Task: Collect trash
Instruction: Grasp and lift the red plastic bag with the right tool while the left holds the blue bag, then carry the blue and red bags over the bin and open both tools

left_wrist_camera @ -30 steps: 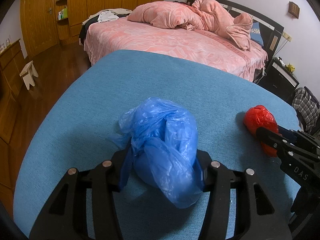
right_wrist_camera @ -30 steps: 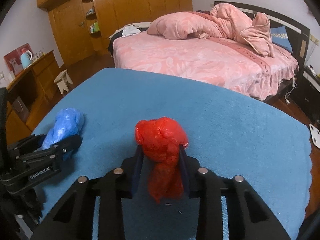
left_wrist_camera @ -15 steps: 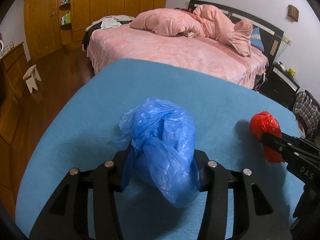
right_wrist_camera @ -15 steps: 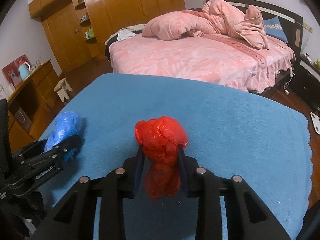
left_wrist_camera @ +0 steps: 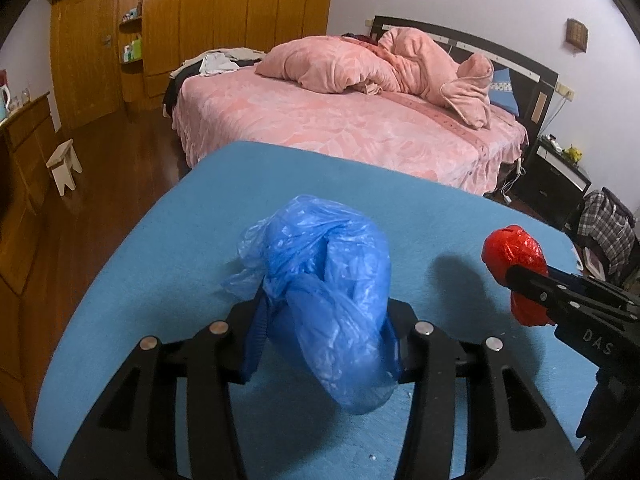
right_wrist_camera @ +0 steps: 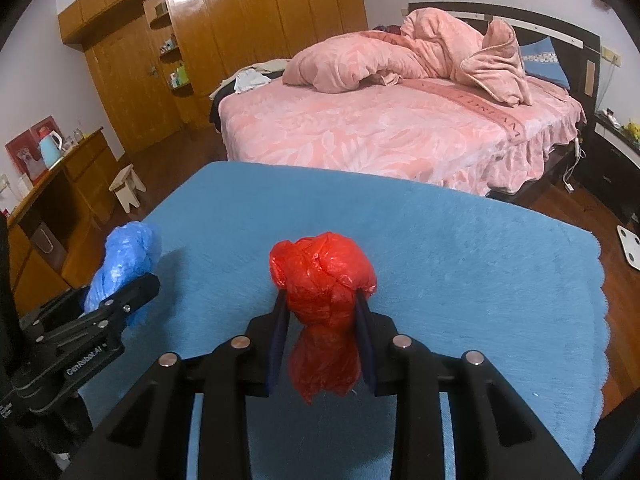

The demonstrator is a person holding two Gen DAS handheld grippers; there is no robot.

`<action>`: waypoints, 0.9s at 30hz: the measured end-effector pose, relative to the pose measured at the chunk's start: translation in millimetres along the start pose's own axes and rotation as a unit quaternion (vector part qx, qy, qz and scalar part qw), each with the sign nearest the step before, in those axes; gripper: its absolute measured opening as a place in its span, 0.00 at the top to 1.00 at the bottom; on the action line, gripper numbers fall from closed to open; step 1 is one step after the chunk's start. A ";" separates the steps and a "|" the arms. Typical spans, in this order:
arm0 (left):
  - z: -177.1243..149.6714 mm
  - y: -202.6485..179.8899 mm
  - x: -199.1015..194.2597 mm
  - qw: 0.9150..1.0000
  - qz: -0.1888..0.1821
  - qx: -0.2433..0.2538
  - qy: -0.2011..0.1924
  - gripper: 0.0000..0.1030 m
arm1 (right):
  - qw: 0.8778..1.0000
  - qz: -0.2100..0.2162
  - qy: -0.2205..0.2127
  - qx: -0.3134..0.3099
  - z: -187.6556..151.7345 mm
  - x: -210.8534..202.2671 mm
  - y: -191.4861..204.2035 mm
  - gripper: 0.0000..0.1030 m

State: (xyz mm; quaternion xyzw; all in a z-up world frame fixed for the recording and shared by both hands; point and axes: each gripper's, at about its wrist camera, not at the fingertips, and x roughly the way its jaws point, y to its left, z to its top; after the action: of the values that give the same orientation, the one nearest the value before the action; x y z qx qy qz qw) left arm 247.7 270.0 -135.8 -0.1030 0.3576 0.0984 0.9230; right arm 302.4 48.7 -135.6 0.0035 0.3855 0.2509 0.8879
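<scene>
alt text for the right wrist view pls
The right gripper is shut on a crumpled red plastic bag above a blue cloth-covered table; at left, the left gripper holds a blue plastic bag.

blue bag [left_wrist_camera: 332, 300]: glossy crinkled plastic | tablecloth [left_wrist_camera: 192, 240]: matt napped cloth

blue bag [left_wrist_camera: 320, 280], red bag [right_wrist_camera: 320, 280], teal cloth [right_wrist_camera: 460, 240], pink bed [left_wrist_camera: 340, 128]
</scene>
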 end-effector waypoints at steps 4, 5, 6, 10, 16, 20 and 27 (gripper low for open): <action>1.9 -2.8 -13.9 1.000 -0.002 0.001 -0.012 0.56 | 1.000 0.004 -0.013 -0.004 3.0 -14.6 1.8 0.70; 3.0 -4.3 -18.2 1.000 -0.002 0.003 -0.015 0.56 | 1.000 0.005 -0.015 -0.004 2.4 -17.8 2.5 0.70; 3.2 -5.6 -20.8 1.000 -0.002 0.005 -0.016 0.56 | 1.000 0.006 -0.018 -0.005 2.6 -21.3 3.0 0.70; 5.8 -10.9 -35.0 1.000 -0.005 0.006 -0.025 0.56 | 0.999 0.012 -0.031 -0.006 6.0 -39.3 4.3 0.70; 8.1 -25.5 -59.3 0.999 -0.013 0.007 -0.039 0.56 | 0.998 0.011 -0.054 -0.004 6.1 -73.5 -0.2 0.70; 10.4 -40.3 -77.0 0.999 -0.022 0.008 -0.048 0.56 | 0.997 0.008 -0.072 0.002 4.7 -99.3 -7.1 0.70; 12.0 -75.6 -117.0 0.996 -0.045 0.023 -0.074 0.56 | 0.994 0.001 -0.111 0.007 -3.1 -154.2 -25.6 0.70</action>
State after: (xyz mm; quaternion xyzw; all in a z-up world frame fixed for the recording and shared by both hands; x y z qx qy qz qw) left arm 189.9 188.0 -38.4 -0.0899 0.2856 0.0563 0.9525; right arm 222.6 -43.3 -37.6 0.0382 0.2860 0.2472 0.9250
